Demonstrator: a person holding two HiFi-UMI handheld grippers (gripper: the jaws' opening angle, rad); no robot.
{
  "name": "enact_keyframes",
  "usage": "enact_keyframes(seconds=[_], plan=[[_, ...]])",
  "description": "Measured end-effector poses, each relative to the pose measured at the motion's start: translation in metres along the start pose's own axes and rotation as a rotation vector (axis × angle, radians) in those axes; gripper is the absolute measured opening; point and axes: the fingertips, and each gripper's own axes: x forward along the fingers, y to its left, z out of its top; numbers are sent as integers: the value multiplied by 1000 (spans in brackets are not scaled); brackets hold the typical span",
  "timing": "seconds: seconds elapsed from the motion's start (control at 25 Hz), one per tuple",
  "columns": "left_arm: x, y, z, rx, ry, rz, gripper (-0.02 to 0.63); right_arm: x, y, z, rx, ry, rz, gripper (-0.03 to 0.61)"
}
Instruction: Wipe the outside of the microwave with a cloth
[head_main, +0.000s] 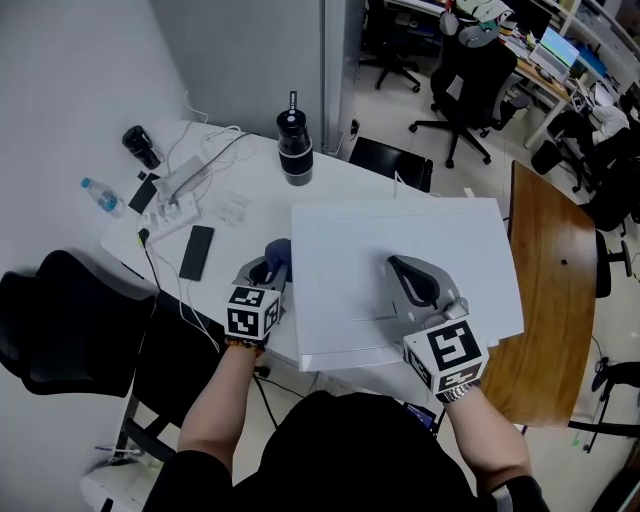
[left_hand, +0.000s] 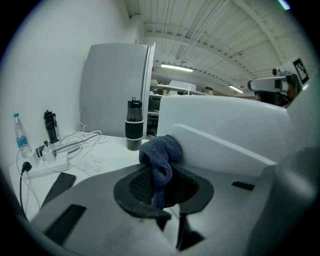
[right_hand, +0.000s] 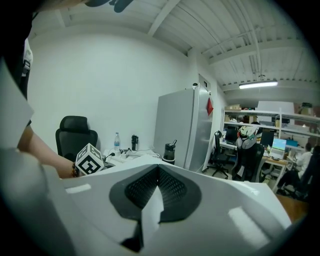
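Head view: the left gripper (head_main: 263, 270), its jaws pinching a bunched blue cloth (left_hand: 161, 154), is at the nine o'clock side wall of the white microwave (head_main: 400, 225), with the cloth apparently touching the wall. The right gripper (head_main: 398, 266), jaws pressed together and empty, lies on the top panel toward five o'clock. For a clean pass, the cloth's bulge, not the jaw tips, should bear on the wall in overlapping strokes, with the right gripper bracing the casing against sliding toward three o'clock.
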Motion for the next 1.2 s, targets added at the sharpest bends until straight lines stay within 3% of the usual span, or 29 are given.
enact_keyframes(seconds=[0.6,1.2], plan=[[24,21,27,-15,-11,29,60,-13,-17,1,12,14,-76,2],[-14,28,39,-22,-69,73,61,-23,-6,4,7,16,-62,2]])
